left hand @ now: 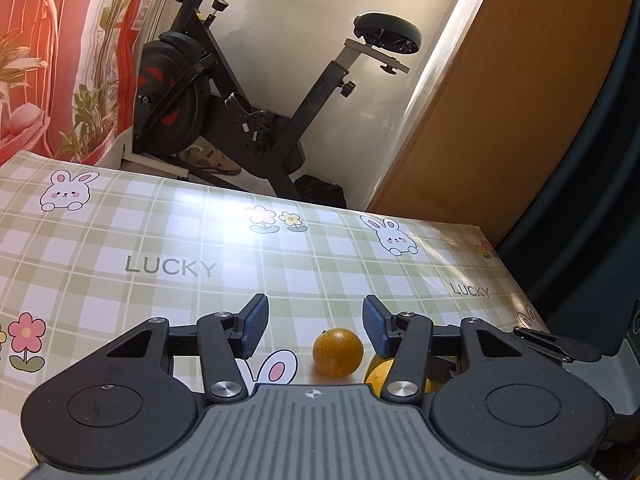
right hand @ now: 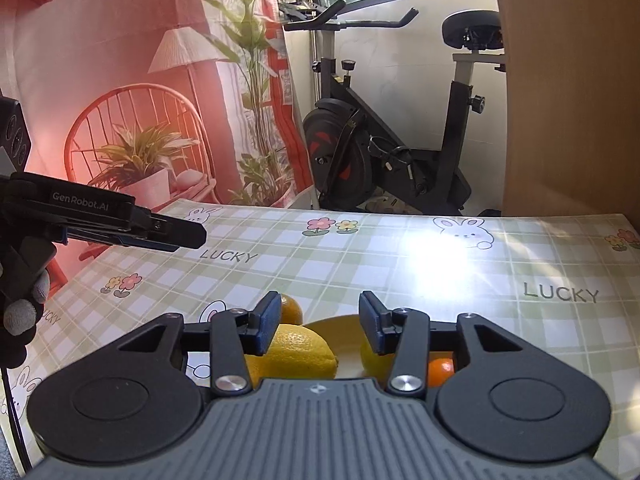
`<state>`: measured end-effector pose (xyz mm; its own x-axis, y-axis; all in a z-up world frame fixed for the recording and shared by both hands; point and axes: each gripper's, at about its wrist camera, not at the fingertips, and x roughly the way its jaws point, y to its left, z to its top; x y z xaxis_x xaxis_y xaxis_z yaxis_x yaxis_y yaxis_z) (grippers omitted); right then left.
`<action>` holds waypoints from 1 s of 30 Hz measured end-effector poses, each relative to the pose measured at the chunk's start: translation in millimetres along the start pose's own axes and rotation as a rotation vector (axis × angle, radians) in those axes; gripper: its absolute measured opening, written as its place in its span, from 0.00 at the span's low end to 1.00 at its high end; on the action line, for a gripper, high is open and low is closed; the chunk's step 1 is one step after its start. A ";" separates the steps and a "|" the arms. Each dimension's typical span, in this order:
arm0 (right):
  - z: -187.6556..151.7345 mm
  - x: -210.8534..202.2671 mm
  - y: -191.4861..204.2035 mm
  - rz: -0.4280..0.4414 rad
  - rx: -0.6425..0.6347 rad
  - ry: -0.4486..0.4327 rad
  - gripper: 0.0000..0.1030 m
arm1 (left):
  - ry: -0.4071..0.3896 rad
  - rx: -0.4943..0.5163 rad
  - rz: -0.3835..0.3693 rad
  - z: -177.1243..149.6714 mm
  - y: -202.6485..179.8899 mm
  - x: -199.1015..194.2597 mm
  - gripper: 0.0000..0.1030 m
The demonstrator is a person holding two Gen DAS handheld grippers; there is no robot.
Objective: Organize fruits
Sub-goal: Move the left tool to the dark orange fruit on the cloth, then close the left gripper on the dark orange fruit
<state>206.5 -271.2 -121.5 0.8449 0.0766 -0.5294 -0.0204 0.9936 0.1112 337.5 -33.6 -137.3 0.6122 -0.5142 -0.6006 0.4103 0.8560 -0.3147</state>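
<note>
In the left wrist view my left gripper (left hand: pixel 316 322) hangs open over the checked tablecloth (left hand: pixel 160 240), nothing between its pads. An orange (left hand: pixel 338 353) sits on the cloth just below and inside the right finger. A yellow fruit (left hand: pixel 380 372) peeks out behind that finger, mostly hidden. In the right wrist view my right gripper (right hand: pixel 320 322) is open above a yellow plate (right hand: pixel 340 330). On the plate lie a lemon (right hand: pixel 298 350), a second lemon (right hand: pixel 374 356) and a small mandarin (right hand: pixel 440 372), both half hidden by the right finger. The orange (right hand: pixel 291 310) shows behind the left finger.
The left gripper (right hand: pixel 186 236), held by a gloved hand (right hand: pixel 20 314), juts in from the left of the right wrist view. An exercise bike (right hand: pixel 380 152) stands beyond the table's far edge. A wooden panel (right hand: pixel 568 100) rises at the right, a printed backdrop (right hand: pixel 140 100) at the left.
</note>
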 end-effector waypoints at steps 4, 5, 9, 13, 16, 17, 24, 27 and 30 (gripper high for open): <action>11.5 37.8 30.2 0.011 -0.067 0.111 0.46 | 0.003 -0.023 0.004 -3.3 7.9 5.1 0.53; 12.2 44.6 35.8 0.014 -0.084 0.126 0.46 | 0.008 -0.031 0.001 -3.5 10.2 6.6 0.53; 13.0 73.3 50.9 0.000 -0.135 0.188 0.46 | 0.033 -0.041 -0.022 -6.0 16.3 14.9 0.53; 12.6 94.5 53.4 -0.025 -0.155 0.249 0.46 | 0.038 -0.068 -0.039 -9.0 23.6 18.5 0.53; 11.2 104.7 54.7 -0.023 -0.162 0.292 0.47 | 0.048 -0.092 -0.061 -12.8 31.0 22.4 0.53; 10.5 106.1 56.5 -0.026 -0.170 0.298 0.48 | 0.056 -0.094 -0.068 -14.0 32.0 24.1 0.53; 7.5 109.1 68.4 -0.008 -0.217 0.313 0.45 | 0.129 -0.082 -0.113 -27.1 35.4 39.7 0.53; 6.3 109.2 73.1 0.012 -0.230 0.315 0.45 | 0.146 -0.101 -0.131 -32.6 40.4 41.1 0.53; 4.0 109.4 78.8 0.025 -0.249 0.314 0.45 | 0.165 -0.113 -0.140 -37.9 45.1 42.8 0.53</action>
<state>299.5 -184.9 -167.3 0.6385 0.0847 -0.7649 -0.2003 0.9780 -0.0589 356.6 -14.9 -205.0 0.4320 -0.6206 -0.6544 0.3995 0.7822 -0.4781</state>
